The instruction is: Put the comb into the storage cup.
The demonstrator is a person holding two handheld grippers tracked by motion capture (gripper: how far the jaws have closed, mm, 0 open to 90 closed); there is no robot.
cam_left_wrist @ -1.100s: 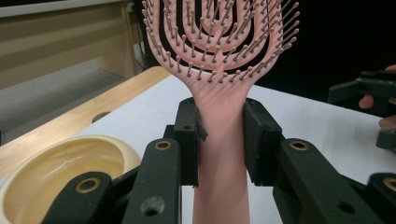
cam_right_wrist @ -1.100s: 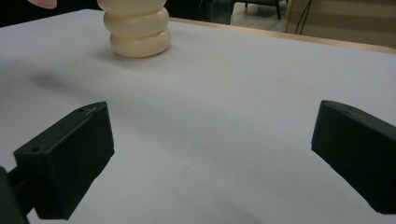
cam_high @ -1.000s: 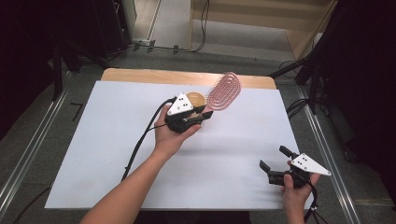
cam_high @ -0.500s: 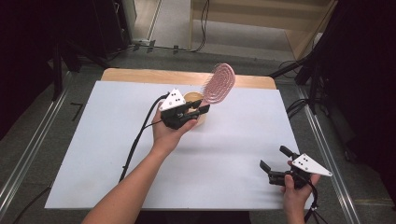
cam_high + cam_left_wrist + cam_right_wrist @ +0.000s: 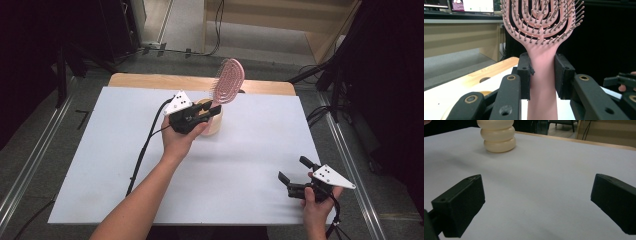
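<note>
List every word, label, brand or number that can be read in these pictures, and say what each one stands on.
None can be read.
Screens behind the desk in the left gripper view: content too small and blurred to read.
Pink hairbrush: no print shows.
Cream ribbed holder: no label shows.
Grey plates on the tongs: dots only, no text.

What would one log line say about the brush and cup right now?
left claw: shut on pink hairbrush | hairbrush: upright above cream holder | right claw: open, empty

No text, label, brand, number or sign can be read on anything in these pictures.
</note>
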